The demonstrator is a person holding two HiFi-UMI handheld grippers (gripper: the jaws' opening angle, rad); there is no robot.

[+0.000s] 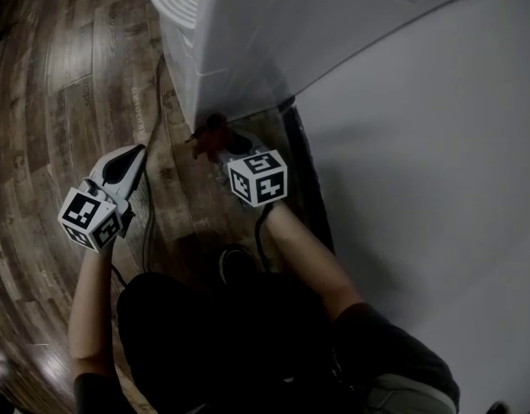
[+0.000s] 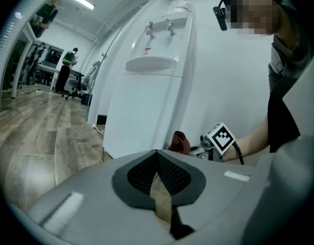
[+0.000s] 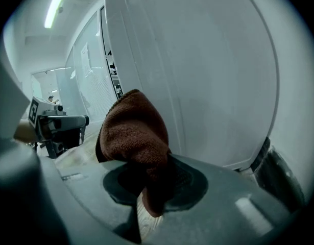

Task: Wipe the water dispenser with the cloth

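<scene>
Nearest: both forearms stretched low over wood floor; left gripper off to side, jaws pinched together on nothing, idle; right gripper ahead, jaws clamped on brown cloth, wad bulging above tips; cloth looks soft, light, floppy, probably drags fine on smooth panel; pinch at bunched fold seems best, leaves wad free to press; beyond, cloth close to lower corner of water dispenser, contact unclear; white wall just beside.
</scene>
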